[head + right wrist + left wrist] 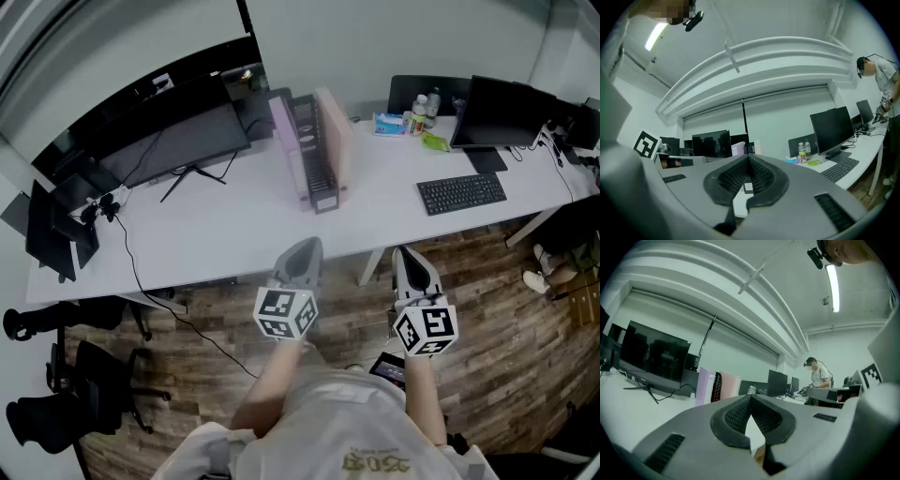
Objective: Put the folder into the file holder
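A black mesh file holder [317, 159] stands near the middle of the white desk [234, 225]. A lilac folder [283, 141] stands upright against its left side and a pale pink folder [335, 136] against its right. Both grippers hover at the desk's near edge, short of the holder. My left gripper [307, 246] is shut with nothing between its jaws, and so is my right gripper [404, 253]. The left gripper view looks past the left gripper [751, 397] at the holder [716, 386] and folders [704, 385] far off. The right gripper view shows the right gripper [749, 157] with the holder [750, 149] beyond it.
A dark monitor [178, 136] with trailing cables stands at the desk's left. A keyboard [461, 193], another monitor [502, 112] and bottles [423, 112] are on the right. An office chair [66, 394] sits on the wooden floor at lower left. Another person [818, 375] stands at a far desk.
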A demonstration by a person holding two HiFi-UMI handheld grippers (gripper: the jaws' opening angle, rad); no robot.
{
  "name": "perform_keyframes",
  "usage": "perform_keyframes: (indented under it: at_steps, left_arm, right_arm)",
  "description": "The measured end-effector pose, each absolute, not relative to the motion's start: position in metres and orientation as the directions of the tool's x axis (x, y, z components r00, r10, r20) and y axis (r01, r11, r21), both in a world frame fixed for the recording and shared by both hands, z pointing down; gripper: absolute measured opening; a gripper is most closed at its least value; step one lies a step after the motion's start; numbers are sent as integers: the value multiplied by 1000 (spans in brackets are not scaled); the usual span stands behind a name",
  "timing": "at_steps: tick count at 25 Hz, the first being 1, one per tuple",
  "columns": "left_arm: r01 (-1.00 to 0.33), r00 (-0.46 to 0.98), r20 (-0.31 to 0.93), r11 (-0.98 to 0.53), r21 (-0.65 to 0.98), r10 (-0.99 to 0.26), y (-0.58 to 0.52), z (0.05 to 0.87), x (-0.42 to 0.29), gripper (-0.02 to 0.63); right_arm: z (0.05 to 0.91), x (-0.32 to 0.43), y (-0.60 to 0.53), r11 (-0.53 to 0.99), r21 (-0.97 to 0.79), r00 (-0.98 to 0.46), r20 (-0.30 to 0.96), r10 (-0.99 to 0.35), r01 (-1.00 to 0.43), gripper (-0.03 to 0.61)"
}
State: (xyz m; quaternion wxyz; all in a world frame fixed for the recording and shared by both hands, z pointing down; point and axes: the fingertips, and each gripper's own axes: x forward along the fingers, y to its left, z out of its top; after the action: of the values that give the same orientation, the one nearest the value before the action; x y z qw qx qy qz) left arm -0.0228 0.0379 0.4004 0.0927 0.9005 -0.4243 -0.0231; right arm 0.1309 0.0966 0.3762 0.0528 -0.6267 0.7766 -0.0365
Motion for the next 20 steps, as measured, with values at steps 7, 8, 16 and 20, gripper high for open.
perform_keyframes:
  at_steps: [7, 8, 16, 20]
  left_arm:
    - [-759, 640, 37, -624, 187, -767, 36, 400, -19, 17]
    - [-759, 640, 36, -624, 186, -767, 35, 400, -19, 17]
    - [-734, 667, 21, -652, 191, -745, 36, 398, -10, 147]
    - [-737, 664, 42, -644, 207, -747, 32, 400, -6, 396]
  right_arm:
    - [379, 134, 96, 208, -123, -206, -31, -978, -970, 11]
    - [380, 134, 96, 209, -123, -207, -30, -978, -970, 11]
    - [378, 143, 96, 187, -154, -182, -47, -982, -970, 13]
    - [379, 144, 91, 193, -155, -193, -15, -981, -969, 319]
